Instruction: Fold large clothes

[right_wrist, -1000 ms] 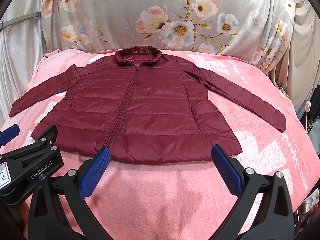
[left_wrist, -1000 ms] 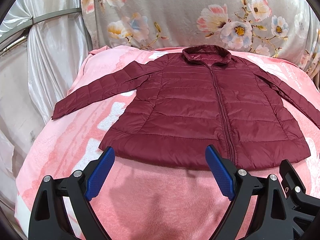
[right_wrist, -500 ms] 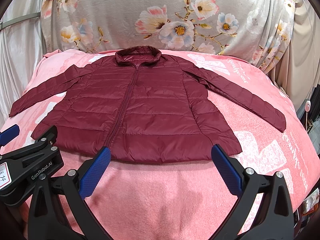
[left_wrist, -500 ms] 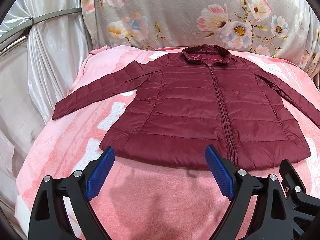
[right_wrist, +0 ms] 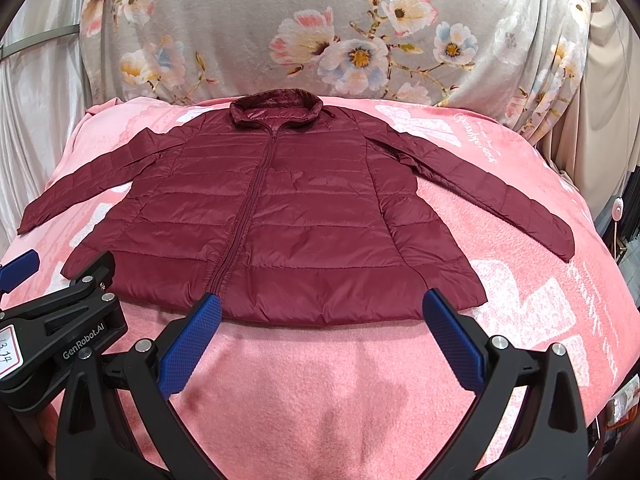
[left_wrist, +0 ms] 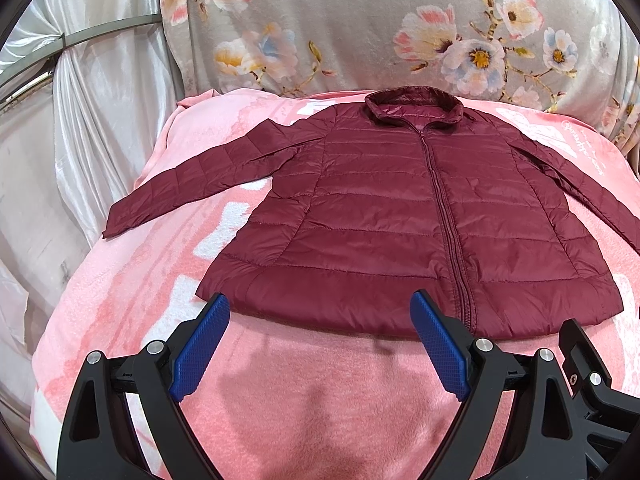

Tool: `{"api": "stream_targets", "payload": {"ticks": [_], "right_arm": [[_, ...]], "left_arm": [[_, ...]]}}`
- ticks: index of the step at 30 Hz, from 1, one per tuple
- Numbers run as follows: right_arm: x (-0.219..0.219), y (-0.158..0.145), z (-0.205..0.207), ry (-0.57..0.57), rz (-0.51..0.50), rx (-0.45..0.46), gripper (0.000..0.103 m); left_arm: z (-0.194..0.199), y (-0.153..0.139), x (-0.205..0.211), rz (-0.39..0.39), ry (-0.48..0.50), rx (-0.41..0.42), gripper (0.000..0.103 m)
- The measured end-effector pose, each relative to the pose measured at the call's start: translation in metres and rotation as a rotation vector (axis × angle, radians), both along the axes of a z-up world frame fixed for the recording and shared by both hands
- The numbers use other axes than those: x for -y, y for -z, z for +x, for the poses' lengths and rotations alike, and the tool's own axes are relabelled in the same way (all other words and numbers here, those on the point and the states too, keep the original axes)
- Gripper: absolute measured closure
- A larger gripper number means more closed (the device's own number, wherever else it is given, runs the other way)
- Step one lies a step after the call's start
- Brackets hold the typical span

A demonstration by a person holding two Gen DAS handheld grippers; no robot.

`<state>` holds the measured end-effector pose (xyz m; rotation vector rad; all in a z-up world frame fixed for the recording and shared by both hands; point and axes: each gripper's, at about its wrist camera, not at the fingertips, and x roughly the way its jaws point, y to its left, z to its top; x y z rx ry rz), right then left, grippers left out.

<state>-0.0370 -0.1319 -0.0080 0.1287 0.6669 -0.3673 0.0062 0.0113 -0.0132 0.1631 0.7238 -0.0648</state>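
Maroon quilted jacket (left_wrist: 420, 216) spread flat and face up on a pink blanket (left_wrist: 320, 400), zipped up the front, collar (left_wrist: 412, 106) at the far end against a grey floral cloth (left_wrist: 360, 28) that rises behind. Sleeves stretched out to both sides – one (left_wrist: 200, 176) angled down toward the blanket's left edge, the other (right_wrist: 492, 196) angled down to the right, cuff lying on the pink. Hem (right_wrist: 320, 300) nearest the cameras, running straight across, a little rumpled at the corners. White printed patches and lettering on the blanket beside the sleeves. Pale satin drapes (left_wrist: 80, 120) hanging to the left, with a thin metal bar across them.

Left gripper (left_wrist: 320, 320) hovering just short of the hem, over bare blanket, jaws spread wide, blue ribbed pads (left_wrist: 200, 344) angled outward – nothing between them, nothing touched. Right gripper (right_wrist: 320, 320) likewise spread wide and holding nothing, its pads (right_wrist: 452, 344) framing the hem's right half from the near side. In the right wrist view, the left tool's black body at the lower left, marked GenRobot.AI, with a small white label; one blue pad tip visible at the far left edge. Both tools side by side, close together, aimed along the jacket toward its collar.
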Motion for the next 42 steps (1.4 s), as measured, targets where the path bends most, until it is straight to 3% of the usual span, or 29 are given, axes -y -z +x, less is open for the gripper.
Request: {"api": "stream_targets", "payload": {"ticks": [20, 26, 32, 37, 38, 42], "right_arm": [[0.002, 0.007, 0.002, 0.001, 0.008, -0.011, 0.005], [0.023, 0.01, 0.006, 0.039, 0.047, -0.013, 0.005], [0.108, 0.015, 0.0, 0.165, 0.186, 0.014, 0.005], [0.229, 0.035, -0.023, 0.403, 0.364, 0.07, 0.005], [0.254, 0.043, -0.031, 0.453, 0.417, 0.089, 0.005], [0.333, 0.073, -0.056, 0.629, 0.578, 0.147, 0.005]], "left_arm": [[0.001, 0.005, 0.0, -0.004, 0.01, -0.017, 0.013], [0.007, 0.016, 0.0, -0.017, 0.014, -0.052, 0.013], [0.028, 0.017, -0.004, -0.041, -0.006, -0.101, 0.013], [0.045, 0.023, -0.016, -0.045, -0.055, -0.117, 0.013], [0.065, 0.014, -0.015, -0.052, -0.063, -0.132, 0.013], [0.088, 0.018, -0.026, -0.116, -0.097, -0.176, 0.013]]}}
